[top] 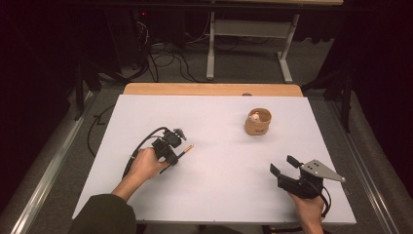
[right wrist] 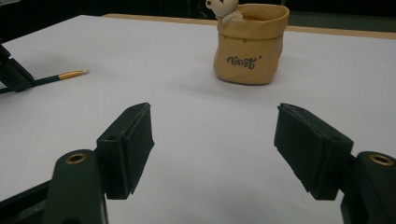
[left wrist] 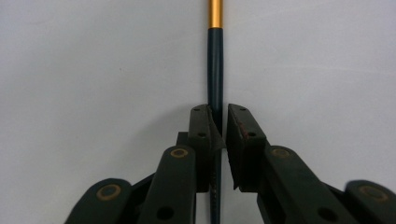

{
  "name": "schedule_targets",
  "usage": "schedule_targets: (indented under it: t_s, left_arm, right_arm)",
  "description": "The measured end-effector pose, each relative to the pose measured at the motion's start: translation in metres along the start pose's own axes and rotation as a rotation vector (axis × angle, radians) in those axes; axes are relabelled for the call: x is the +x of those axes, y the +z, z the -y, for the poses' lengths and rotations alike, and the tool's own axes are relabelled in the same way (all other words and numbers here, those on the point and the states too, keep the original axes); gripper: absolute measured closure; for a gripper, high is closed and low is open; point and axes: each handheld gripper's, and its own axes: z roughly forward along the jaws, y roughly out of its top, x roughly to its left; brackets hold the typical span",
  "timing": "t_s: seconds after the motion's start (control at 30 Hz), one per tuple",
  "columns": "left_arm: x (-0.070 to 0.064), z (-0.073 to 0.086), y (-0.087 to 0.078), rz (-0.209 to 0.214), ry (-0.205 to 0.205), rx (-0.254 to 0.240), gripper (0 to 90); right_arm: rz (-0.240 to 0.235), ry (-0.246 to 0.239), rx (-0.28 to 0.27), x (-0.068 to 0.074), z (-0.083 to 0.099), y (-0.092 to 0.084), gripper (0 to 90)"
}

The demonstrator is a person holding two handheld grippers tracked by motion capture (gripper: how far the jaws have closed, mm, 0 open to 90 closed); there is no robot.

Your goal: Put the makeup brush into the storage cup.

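Note:
A thin dark pen (top: 185, 149) with a gold end lies flat on the white table (top: 219, 195) at the left. My left gripper (top: 171, 157) is shut on its shaft; in the left gripper view the two pads (left wrist: 201, 128) clamp the dark pen (left wrist: 215, 60) and the gold band points away past the gripper (left wrist: 218, 116). My right gripper (top: 283, 164) rests at the front right with its jaws wide apart and nothing between them (right wrist: 212, 135). A tan pouch-shaped pot (top: 258, 124) with a small white bear figure (right wrist: 224, 9) stands at the back right, straight ahead of the right gripper.
A wooden strip (top: 209, 89) runs along the table's far edge. Behind it stand a metal desk frame (top: 210, 48) and loose cables (top: 165, 61) on the floor. The right gripper view also catches the pen (right wrist: 65, 75) at far left and the pot (right wrist: 250, 51).

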Motion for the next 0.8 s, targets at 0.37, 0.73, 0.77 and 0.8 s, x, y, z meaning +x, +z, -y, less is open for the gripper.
schedule_targets:
  t_s: [0.37, 0.73, 0.77, 0.8]
  left_arm:
    - [0.0011, 0.0004, 0.0000, 0.005, 0.009, -0.003, 83.3]
    - [0.0041, 0.0031, -0.0005, 0.025, 0.020, -0.033, 83.5]
    - [0.0040, 0.0030, -0.0005, 0.024, 0.023, -0.035, 83.5]
    - [0.0038, 0.0028, -0.0004, 0.021, 0.026, -0.040, 83.6]
  right_arm:
    - [0.000, -0.001, 0.000, -0.0002, 0.0001, 0.0003, 30.0]
    - [0.003, 0.004, 0.001, -0.0003, 0.0002, 0.0003, 30.0]
    - [0.001, 0.005, 0.000, -0.0006, 0.0002, 0.0003, 30.0]
    - [0.001, 0.005, 0.000, -0.0006, 0.0002, 0.0003, 30.0]
